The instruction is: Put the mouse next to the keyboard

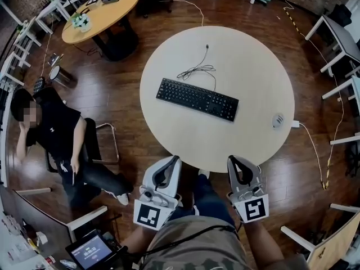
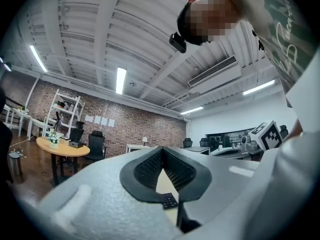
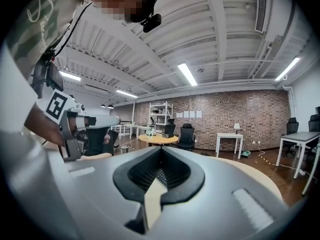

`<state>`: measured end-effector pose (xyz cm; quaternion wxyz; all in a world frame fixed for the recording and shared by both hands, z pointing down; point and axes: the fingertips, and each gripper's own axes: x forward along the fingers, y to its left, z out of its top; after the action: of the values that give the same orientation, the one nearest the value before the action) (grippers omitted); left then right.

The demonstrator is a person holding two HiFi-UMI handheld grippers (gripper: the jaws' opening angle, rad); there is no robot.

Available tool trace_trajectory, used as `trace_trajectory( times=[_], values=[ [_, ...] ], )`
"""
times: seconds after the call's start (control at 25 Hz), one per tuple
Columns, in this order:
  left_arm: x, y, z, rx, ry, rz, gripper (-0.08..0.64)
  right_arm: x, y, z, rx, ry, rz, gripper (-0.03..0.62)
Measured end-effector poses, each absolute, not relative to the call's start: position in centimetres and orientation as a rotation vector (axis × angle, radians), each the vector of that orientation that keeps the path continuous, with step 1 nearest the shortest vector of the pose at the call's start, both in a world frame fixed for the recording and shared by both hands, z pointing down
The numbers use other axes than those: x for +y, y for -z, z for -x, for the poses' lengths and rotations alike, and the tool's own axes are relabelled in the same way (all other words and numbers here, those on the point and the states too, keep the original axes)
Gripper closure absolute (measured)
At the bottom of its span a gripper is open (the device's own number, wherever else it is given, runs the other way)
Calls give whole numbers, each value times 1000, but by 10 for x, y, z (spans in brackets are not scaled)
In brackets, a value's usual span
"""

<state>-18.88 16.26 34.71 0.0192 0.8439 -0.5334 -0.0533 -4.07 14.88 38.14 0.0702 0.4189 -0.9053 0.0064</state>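
A: Mouse spotted yet?
B: Not surely. The left gripper (image 1: pixel 173 161) and right gripper (image 1: pixel 234 161) hang empty, jaws together, just short of the table (image 1: pixel 247 66). The keyboard (image 1: pixel 197 99) lies beyond. A small round thing (image 1: pixel 277 120), ahead-right of the right gripper, is perhaps the mouse.
A: Next?
B: Still the approach, I'd say: reach in, open over it.

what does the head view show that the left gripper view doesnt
Only the head view: the whole keyboard and its coiled cable, laid out on the round table. Only the left gripper view: the ceiling with its strip lights. Both: the left gripper, jaws shut, and the yellow side table.
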Motion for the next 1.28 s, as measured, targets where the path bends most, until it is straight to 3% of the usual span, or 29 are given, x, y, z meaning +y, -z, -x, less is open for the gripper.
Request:
trace_trajectory(
  times=[0.68,1.28],
  values=[
    [339,-321,229,-1620,307,-2642,558,330,-332,91,-2719,94,-1276,591],
    [384,-295,193,-1762,314,-2694,558,371,-293,90,-2866,89,-1228,591]
  ],
)
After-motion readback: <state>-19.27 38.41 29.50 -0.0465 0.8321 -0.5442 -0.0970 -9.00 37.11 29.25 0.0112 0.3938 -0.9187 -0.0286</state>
